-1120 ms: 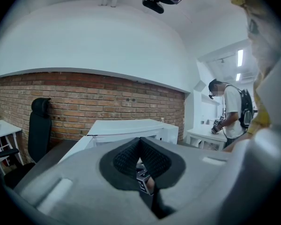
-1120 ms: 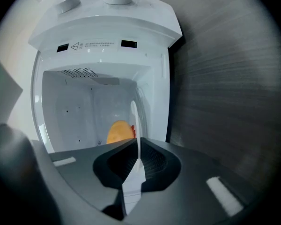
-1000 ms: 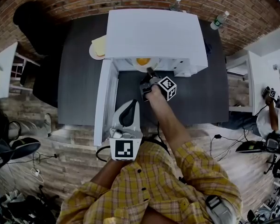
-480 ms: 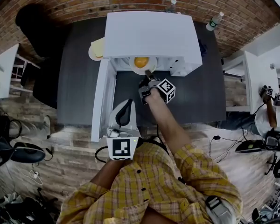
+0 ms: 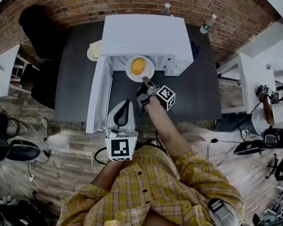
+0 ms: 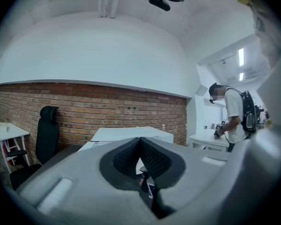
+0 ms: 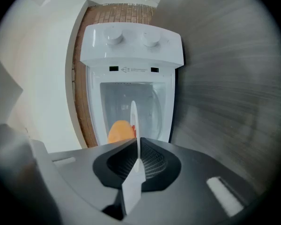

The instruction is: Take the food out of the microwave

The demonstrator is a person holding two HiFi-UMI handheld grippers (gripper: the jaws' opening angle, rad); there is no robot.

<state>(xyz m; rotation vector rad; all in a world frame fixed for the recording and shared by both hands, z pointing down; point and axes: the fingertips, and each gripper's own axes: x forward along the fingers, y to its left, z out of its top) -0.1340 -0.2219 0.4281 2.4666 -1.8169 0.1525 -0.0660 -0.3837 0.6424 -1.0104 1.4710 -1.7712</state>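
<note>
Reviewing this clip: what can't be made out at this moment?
- Microwave interior: head view, hidden under its own top.
- Orange food: too small to identify in head view; in right gripper view, mostly behind the edge-on plate and the jaws.
- Yellow item beside the microwave: head view, partly covered by it.
</note>
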